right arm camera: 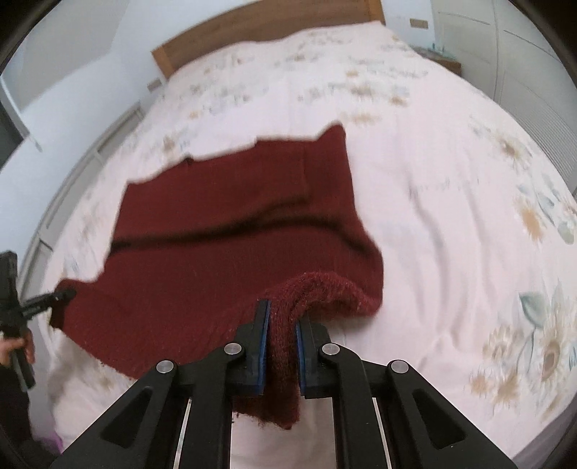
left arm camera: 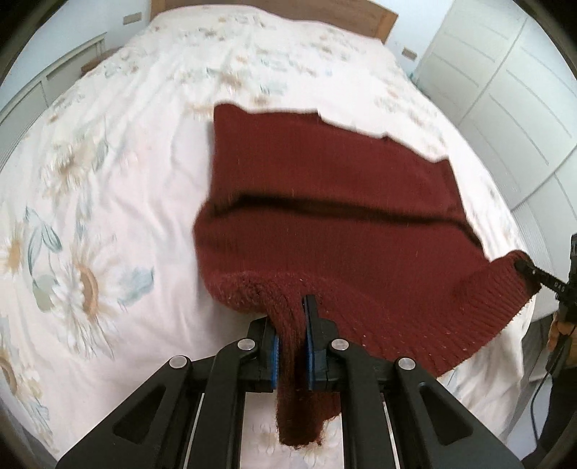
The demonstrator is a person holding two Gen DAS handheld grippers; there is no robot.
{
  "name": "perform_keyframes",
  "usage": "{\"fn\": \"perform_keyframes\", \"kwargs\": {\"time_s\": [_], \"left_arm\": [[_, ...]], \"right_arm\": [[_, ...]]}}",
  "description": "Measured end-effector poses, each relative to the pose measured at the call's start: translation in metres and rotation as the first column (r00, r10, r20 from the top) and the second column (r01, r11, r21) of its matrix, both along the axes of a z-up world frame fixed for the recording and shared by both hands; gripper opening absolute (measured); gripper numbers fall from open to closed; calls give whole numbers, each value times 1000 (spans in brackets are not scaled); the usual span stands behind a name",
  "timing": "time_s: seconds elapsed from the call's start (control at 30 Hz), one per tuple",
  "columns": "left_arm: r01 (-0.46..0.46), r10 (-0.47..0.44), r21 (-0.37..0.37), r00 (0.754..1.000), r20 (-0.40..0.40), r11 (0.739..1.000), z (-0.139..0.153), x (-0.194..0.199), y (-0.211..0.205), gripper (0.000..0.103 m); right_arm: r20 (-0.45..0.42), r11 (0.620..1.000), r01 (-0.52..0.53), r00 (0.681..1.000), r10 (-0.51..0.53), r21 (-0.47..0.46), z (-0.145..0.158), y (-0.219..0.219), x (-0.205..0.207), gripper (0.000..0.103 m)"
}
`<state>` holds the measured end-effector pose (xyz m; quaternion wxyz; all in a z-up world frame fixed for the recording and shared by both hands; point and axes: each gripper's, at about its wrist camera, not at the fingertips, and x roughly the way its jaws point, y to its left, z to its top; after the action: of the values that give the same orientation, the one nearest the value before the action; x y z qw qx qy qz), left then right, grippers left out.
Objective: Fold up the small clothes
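Holding a dark red ribbed knitted jumper [left arm camera: 324, 202] by its near hem over a flower-printed white bedspread [left arm camera: 108, 180]

My left gripper [left arm camera: 291, 324] and right gripper [right arm camera: 280, 332] each pinch a hem corner; the far half lies flat. Mid-fold, I judge: next, carry both corners forward evenly and lay them down

Open floral bedspread [left arm camera: 108, 173] toward headboard [right arm camera: 267, 21] and both side edges (only the sweater [left arm camera: 324, 202] lies there).
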<state>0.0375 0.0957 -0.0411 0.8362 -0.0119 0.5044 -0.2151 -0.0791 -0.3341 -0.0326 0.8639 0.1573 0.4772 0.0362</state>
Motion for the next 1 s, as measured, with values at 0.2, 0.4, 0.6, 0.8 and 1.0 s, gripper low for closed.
{"fn": "perform_keyframes", "kwargs": {"time_s": [0.2, 0.4, 0.6, 0.8, 1.0], "left_arm": [[-29, 32, -54, 997, 67, 998, 36, 38, -2, 9], [-26, 29, -32, 995, 95, 999, 54, 88, -20, 9], [-42, 37, 63, 996, 77, 997, 41, 146, -43, 9], [-84, 77, 159, 996, 55, 984, -4, 183, -61, 11], [-112, 104, 254, 993, 48, 961, -41, 197, -69, 12]], "right_arm": [[91, 999, 27, 996, -24, -34, 33, -3, 37, 12], [127, 997, 51, 991, -44, -59, 50, -11, 83, 12], [85, 992, 48, 996, -39, -114, 42, -12, 149, 12], [-15, 986, 59, 998, -62, -153, 6, -11, 205, 12], [-85, 983, 60, 994, -76, -173, -24, -6, 227, 12]]}}
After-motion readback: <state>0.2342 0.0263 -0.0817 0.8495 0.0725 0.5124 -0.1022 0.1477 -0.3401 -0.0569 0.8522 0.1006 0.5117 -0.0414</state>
